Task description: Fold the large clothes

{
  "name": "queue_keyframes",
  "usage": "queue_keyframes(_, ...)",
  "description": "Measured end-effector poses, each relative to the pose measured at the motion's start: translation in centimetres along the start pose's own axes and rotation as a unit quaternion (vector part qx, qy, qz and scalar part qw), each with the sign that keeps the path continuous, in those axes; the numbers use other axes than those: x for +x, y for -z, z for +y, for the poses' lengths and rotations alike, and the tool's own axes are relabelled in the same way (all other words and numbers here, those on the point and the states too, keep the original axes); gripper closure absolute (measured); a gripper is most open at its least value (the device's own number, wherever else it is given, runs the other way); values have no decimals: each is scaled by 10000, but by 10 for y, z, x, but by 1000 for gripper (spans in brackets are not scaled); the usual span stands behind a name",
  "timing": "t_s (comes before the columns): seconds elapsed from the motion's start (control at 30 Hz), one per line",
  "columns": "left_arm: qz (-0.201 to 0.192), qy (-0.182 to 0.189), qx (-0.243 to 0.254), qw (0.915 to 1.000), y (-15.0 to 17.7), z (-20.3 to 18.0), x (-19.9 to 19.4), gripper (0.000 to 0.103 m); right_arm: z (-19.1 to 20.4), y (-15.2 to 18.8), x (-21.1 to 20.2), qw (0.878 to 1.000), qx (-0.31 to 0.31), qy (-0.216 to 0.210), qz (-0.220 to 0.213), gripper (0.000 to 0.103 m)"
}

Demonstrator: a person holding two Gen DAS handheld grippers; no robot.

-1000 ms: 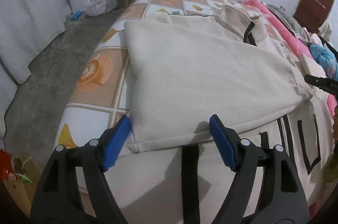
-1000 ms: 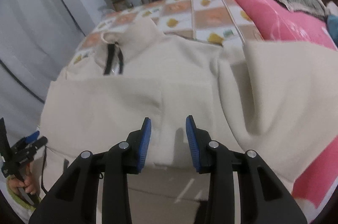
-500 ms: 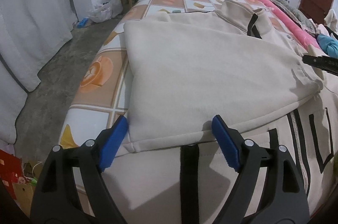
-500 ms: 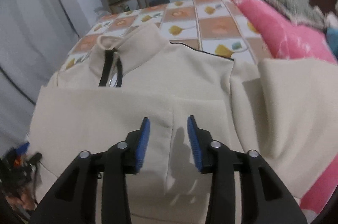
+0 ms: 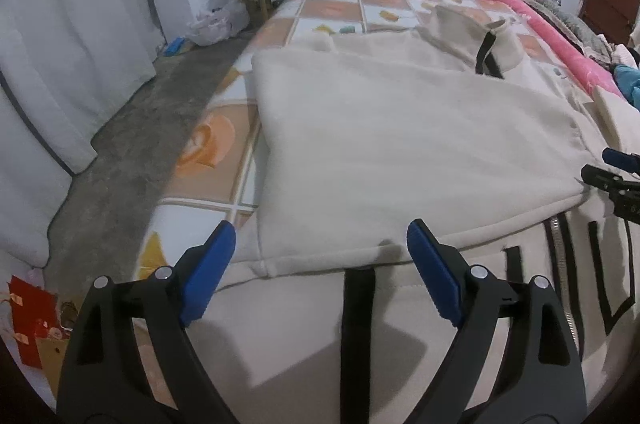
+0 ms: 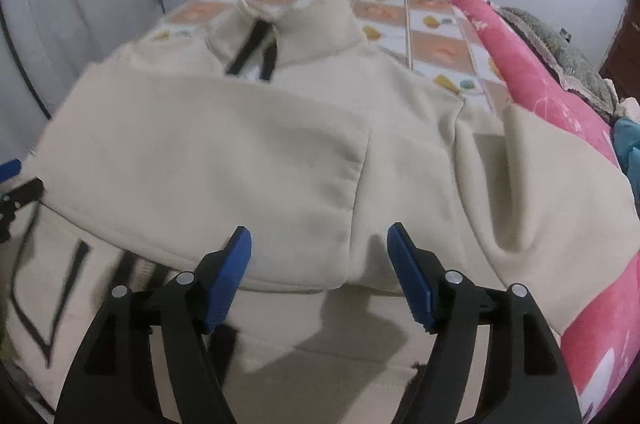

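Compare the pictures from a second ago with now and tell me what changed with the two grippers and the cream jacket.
The right gripper spread its jaws from narrow to wide and is opening further; nothing is pinched between them. The left gripper, already wide, is opening a little more, also empty. The cream jacket stayed on the bed with its folded-over flap in place, collar at the far end.

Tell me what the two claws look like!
Both look alike. The left claw has two black plastic arms with triangle-shaped cut-outs, round silver pins at the joints and flat blue ribbed pads at the tips. The right claw is the same: black arms, silver pins, blue pads. No cables, sleeves or hands show.
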State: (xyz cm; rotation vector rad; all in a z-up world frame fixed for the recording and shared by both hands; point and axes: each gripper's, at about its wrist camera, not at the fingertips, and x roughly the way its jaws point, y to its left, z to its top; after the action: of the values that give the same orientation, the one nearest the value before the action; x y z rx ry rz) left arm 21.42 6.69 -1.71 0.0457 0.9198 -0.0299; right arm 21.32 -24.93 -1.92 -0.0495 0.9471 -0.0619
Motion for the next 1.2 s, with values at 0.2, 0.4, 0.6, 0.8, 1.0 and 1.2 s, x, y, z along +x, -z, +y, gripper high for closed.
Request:
queue_keyframes(0.2, -162, 91, 142, 9997, -10, -19, -23, 14, 0, 9, -35, 9992, 226, -177, -265, 22)
queue_keyframes(0.4, -60, 302, 250, 9992, -26, -55, -12, 14, -13, 31, -46, 9975, 674, -82, -208, 14)
queue_keyframes(0.6, 140, 469, 473, 9977, -32, -97, 17, 14, -26, 49, -29, 9961, 861, 124, 169, 14)
queue_keyframes(0.8, 387, 378, 662, 9963, -22, -116, 41, 12, -25, 56, -16, 9961, 790, 194, 347, 14)
queue_keyframes(1.0, 304, 420, 479, 9975, -17, -108, 42, 8, -25, 60, -11, 9963, 763, 187, 351, 10)
queue_keyframes(1.2, 202, 402, 462, 9979, -14, -108, 41, 8, -27, 62, -9, 9961, 811, 148, 315, 7)
